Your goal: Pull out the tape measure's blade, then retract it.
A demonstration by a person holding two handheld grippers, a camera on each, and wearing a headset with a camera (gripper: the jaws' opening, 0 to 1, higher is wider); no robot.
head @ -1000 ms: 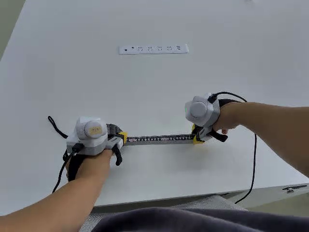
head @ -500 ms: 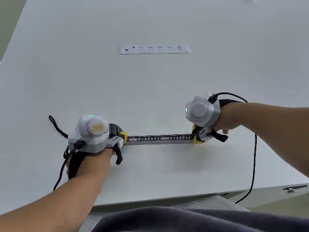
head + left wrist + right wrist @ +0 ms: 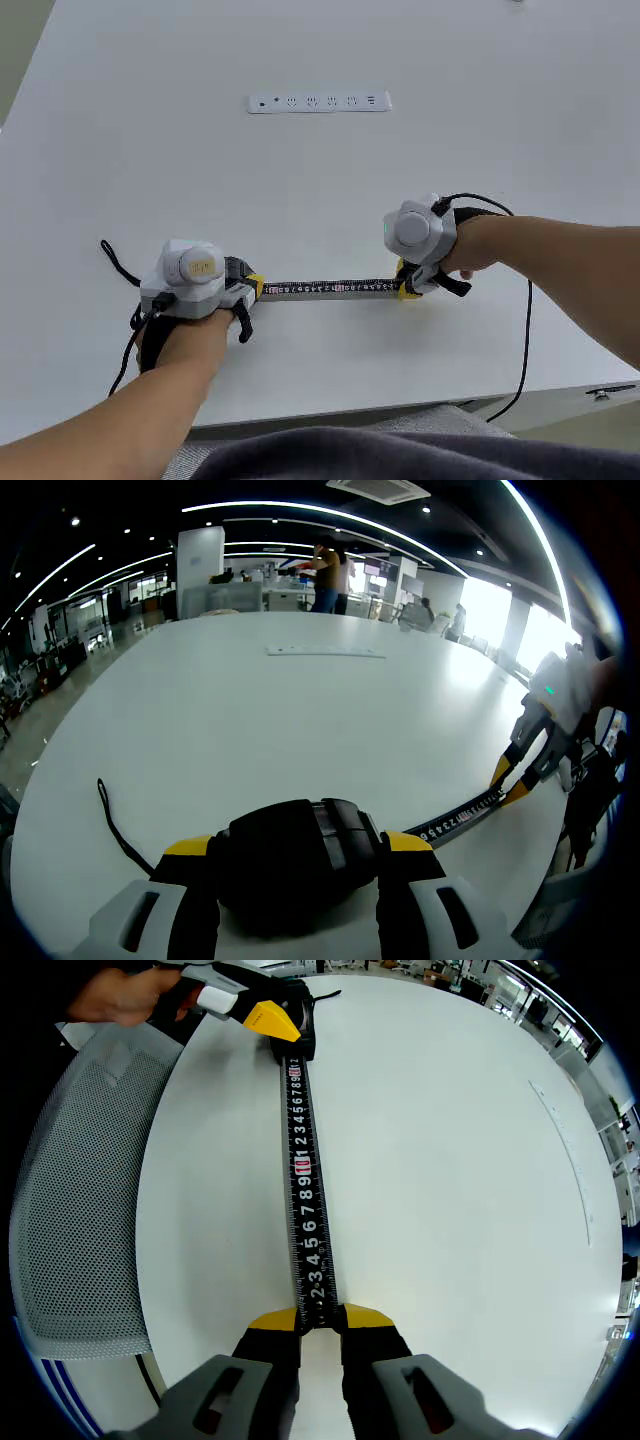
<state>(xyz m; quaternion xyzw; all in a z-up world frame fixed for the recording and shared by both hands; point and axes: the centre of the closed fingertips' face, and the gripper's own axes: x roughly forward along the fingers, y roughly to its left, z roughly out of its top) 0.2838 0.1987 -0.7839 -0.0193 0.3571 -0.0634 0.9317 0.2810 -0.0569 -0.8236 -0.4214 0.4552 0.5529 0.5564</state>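
**ITEM: TAPE MEASURE, BLADE PARTLY DRAWN, HELD AT BOTH ENDS**

**Case.** Black tape measure case (image 3: 295,880), low on the white table (image 3: 320,180) at the person's left. Whether it rests on the surface or sits just above it cannot be told. A black cord (image 3: 115,825) trails from behind it across the tabletop.

**Blade.** The blade (image 3: 305,1180) runs out of the case in a straight line, printed face up, close over the table, and ends at the right gripper. No kink or twist is visible along it.

**Left gripper.** The left gripper (image 3: 297,846) has its yellow-tipped jaws clamped on either side of the case.

**Right gripper.** The right gripper (image 3: 320,1318) has its jaws pinched together on the free end of the blade. The end hook itself is hidden between them.

**Surroundings.** A white power strip (image 3: 319,101) lies well apart, further up the table. A grey mesh chair (image 3: 80,1180) stands at the near edge.

**Stage (judged).** The pull-out looks done or nearly so, and the retraction is not yet done.

**Hazards (judged).**
- The pinch on the thin blade end is small. If it slips, the spring would likely whip the blade back into the case.
- Lifting or swinging the right gripper off the blade's line could buckle the blade.
- A hard tug could twist the rounded case in the left jaws.
- Feeding the blade back too fast could slam the hook against the case mouth.
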